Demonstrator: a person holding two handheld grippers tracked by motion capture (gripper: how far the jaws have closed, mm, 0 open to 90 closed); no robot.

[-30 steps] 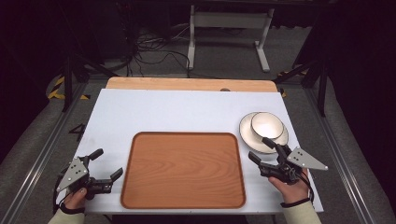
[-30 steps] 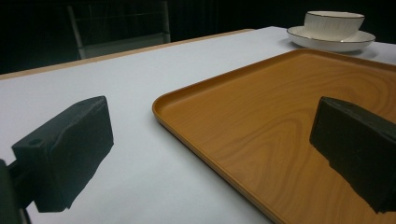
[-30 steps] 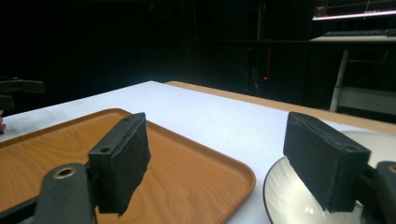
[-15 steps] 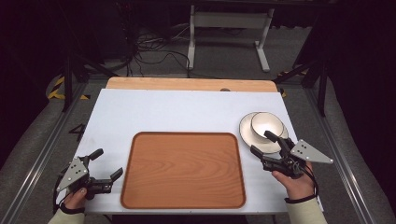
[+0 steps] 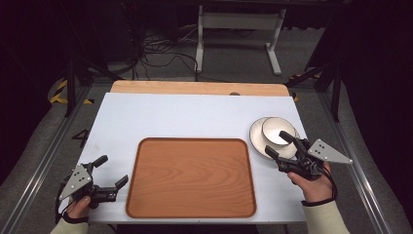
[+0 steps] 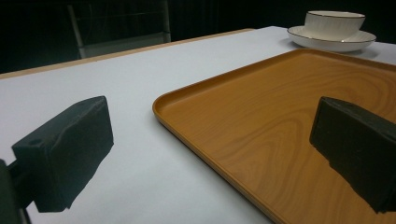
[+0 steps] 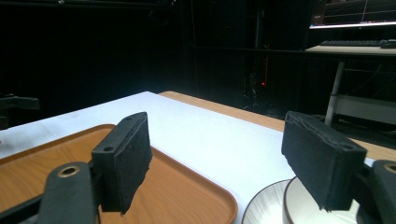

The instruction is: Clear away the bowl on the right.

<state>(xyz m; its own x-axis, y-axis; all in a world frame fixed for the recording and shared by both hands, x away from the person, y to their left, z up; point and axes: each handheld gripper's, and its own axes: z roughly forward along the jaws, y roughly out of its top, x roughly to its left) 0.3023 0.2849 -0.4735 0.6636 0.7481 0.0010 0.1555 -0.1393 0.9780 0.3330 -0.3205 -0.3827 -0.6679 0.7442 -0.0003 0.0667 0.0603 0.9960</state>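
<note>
My right claw (image 5: 279, 145) hovers with jaws apart over the bowl (image 5: 275, 131) sitting in its saucer (image 5: 256, 138); my left claw (image 5: 111, 171) rests open beside the tray (image 5: 191, 176).

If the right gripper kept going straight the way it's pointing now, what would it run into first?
Probably the white bowl on its saucer: the right gripper points up-left with open jaws just over the bowl's near rim. Its height is unclear, so it might pass above.

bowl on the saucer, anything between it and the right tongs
Nothing visible. The right tongs hover open just beside the bowl on its saucer, with no object between them; the tray lies off to the side.
</note>
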